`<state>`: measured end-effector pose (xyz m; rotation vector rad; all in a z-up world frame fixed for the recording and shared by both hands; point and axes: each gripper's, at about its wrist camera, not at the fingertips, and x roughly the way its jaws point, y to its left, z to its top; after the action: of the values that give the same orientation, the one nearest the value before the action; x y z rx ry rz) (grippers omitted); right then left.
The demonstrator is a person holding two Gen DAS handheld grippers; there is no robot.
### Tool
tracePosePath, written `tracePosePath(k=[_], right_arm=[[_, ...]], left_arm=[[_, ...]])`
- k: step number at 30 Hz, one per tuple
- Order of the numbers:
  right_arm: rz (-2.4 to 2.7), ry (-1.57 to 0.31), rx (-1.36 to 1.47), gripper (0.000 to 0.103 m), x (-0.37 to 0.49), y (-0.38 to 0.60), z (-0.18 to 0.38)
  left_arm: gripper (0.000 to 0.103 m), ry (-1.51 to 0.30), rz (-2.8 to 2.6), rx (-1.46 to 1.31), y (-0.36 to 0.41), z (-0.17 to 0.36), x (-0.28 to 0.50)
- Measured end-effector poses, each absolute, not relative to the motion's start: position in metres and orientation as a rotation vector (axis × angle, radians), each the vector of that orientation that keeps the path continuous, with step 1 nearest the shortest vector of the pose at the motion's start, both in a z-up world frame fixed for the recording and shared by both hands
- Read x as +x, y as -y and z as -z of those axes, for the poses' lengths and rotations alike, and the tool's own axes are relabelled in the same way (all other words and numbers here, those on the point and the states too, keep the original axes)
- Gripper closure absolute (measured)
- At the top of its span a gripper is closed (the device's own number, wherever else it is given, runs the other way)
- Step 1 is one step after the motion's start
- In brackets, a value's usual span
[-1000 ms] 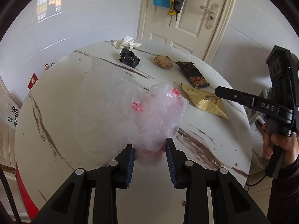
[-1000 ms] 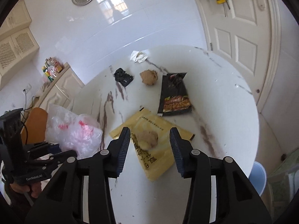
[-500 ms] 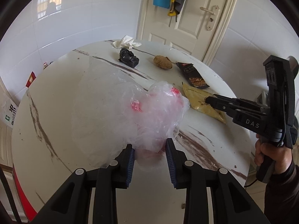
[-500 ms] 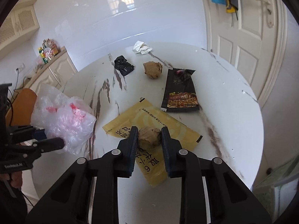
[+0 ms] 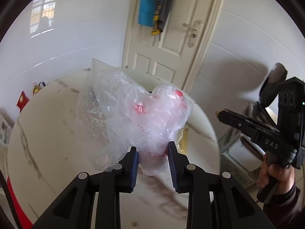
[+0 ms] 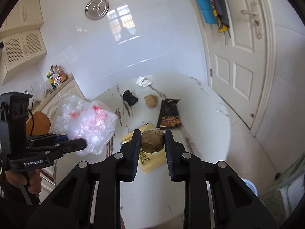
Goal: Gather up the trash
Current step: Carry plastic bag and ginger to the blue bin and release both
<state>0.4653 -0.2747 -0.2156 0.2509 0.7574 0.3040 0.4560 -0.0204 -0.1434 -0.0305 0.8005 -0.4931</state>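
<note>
Right gripper (image 6: 152, 140) has its jaws clamped on the brown lump (image 6: 152, 141), lifted above the yellow packet (image 6: 150, 158). Left gripper (image 5: 152, 161) pinches the plastic bag (image 5: 141, 118); I'd get its mouth open first, then drop the lump in.

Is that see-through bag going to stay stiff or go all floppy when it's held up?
Probably floppy: the plastic bag is thin and crumpled, bunched between the left gripper pads. It likely weighs little, since it puffs up rather than sagging. It may slip, being smooth film.
</note>
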Motion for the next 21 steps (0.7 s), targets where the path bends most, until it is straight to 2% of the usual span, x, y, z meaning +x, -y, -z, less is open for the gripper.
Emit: tracePosePath(k=[9,17,21], right_arm=[[-0.085,-0.707,0.295,0.08,0.399,0.384,0.2],[0.092,-0.764,0.401,0.08,0.359,0.479,0.242],[0.125,-0.8,0.449,0.08,0.356,0.507,0.268]], left_arm=[[0.078,-0.807,0.697,0.073,0.168,0.13,0.452],[0.077,-0.963,0.774,0.233,0.303,0.186,0.47],[0.073,-1.025,0.77,0.27,0.344,0.214,0.489]])
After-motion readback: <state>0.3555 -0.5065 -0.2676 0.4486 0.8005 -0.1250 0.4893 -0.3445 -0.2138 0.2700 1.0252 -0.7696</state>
